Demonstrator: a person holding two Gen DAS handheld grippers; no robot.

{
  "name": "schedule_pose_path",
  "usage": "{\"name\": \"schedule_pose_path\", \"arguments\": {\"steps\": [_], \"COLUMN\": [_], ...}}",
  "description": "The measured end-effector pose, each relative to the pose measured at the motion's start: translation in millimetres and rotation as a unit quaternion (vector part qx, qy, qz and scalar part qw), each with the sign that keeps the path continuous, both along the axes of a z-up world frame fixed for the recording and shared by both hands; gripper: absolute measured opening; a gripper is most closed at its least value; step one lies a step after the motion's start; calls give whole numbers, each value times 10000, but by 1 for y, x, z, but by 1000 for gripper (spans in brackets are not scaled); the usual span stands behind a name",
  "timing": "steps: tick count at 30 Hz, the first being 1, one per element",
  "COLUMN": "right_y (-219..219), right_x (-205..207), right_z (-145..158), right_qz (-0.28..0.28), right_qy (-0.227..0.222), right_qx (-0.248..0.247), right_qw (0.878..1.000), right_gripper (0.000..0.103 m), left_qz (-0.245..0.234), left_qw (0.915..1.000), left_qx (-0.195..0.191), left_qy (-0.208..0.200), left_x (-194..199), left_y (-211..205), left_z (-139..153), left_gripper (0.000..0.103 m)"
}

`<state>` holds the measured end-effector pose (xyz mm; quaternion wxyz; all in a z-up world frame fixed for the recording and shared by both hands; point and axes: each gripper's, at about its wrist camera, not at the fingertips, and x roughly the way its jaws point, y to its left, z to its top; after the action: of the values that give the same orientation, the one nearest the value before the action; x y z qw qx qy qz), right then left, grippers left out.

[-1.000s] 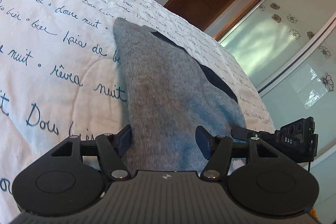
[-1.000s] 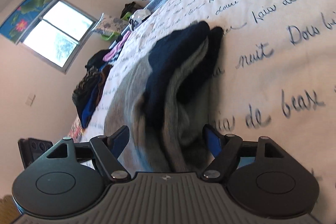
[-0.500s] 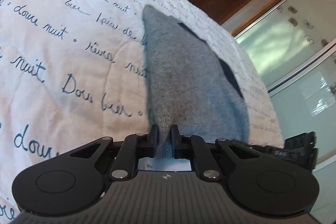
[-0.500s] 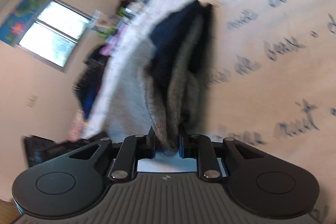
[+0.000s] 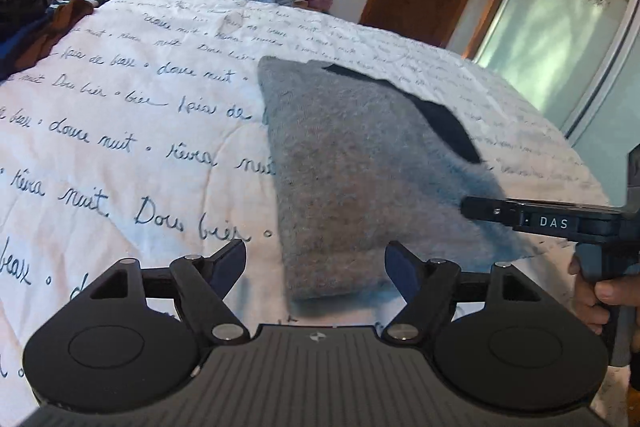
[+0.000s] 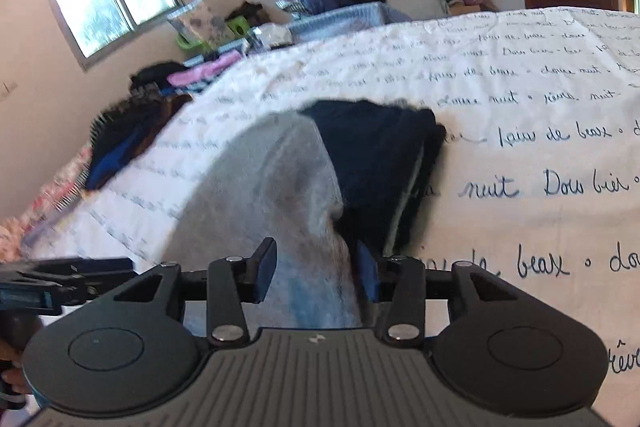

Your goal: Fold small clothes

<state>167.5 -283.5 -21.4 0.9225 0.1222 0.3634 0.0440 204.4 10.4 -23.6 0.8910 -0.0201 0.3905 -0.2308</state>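
Your soft grey knitted garment with the dark navy panel point(image 5: 352, 171) lies on the white quilted bedspread printed with blue handwriting point(image 5: 120, 147), near its front edge, already doubled over itself. Your left gripper point(image 5: 316, 263) has just been opening: its jaws stand spread to either side of the garment's near hem, pads clear of the cloth. Your right gripper point(image 6: 316, 263) has also just been opening, though less widely; the grey fold sits between its jaws, and the blur makes it hard to say whether the pads touch the knit or only flank it.

Judge this piece as light, limp and a little fuzzy. It will sag and stretch if you lift it by one point, and its layers will slide apart unless you pinch all of them together. Take it at the two near corners of the hem, one gripper each, biting across the whole thickness.

To the left of the garment you have a wide stretch of bare bedspread to work on. The bed's edge is close on the right. Piles of other clothing point(image 5: 36, 11) crowd the far left side and the far end.
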Motion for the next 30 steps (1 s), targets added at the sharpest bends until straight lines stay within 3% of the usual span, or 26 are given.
{"name": "schedule_pose_path", "arguments": {"steps": [2,4,5,6,8,21,23,30], "right_y": [2,3,6,9,18,53,56,71], "right_x": [-11,-31,-41,-52,-70,-125,-126,-122], "right_z": [-1,9,15,20,26,24,20,4], "right_qz": [-390,-455,-452,-463,-447,-401,-359,-432], "right_qy": [-55,-288,-385,-462,-615,-260,-226,-265], "right_qx": [-330,-187,-161,-188,-325,-180,-173,-736], "right_qw": [9987,9984,9981,9977,9966,9987,9990,9960], "right_gripper": [45,45,55,73,92,93,97,99], "left_qz": [190,265,288,305,338,589,653,899], "left_qw": [9996,9990,9988,9987,9981,9951,9948,9918], "left_qx": [148,179,198,204,193,481,491,571], "left_qy": [-139,-300,-332,-365,-477,-638,-612,-703], "left_x": [-8,-18,-21,-26,-35,-77,-79,-82], "left_y": [-1,-2,-4,-6,-11,-19,-17,-12], "left_z": [-2,-1,0,1,1,-7,-9,-13], "left_gripper": [74,77,78,80,81,84,84,85]}}
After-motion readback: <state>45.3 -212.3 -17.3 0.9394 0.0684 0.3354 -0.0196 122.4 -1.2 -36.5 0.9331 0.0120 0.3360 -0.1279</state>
